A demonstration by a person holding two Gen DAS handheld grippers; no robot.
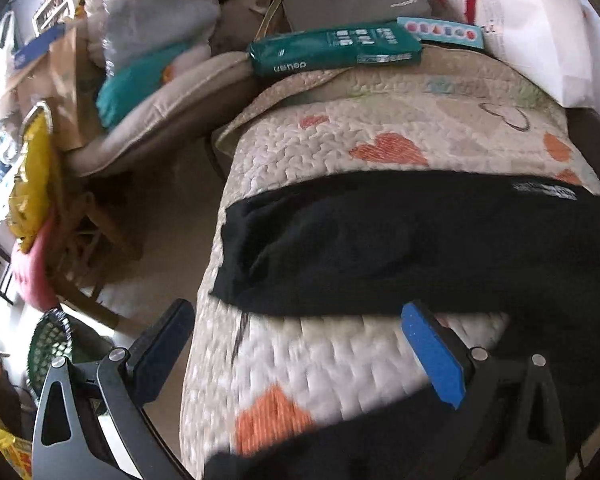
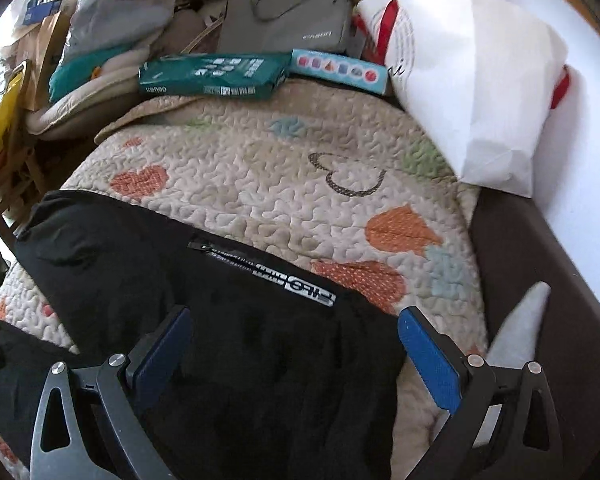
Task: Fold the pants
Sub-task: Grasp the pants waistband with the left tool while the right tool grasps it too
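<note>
Both the left gripper (image 1: 300, 344) and right gripper (image 2: 296, 344) hover spread, empty; the black pants (image 2: 220, 320) overhang the quilt's (image 2: 260, 168) near edge and may slide off.

Black gripper (image 2: 294, 340) frames, blue pads (image 2: 430, 360), silver screws.

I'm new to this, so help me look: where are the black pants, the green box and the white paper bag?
Black pants (image 2: 240, 320): right wrist view, middle of the fabric.
Green box (image 2: 212, 74): right wrist view, top face.
White paper bag (image 2: 472, 80): right wrist view, front side.
</note>
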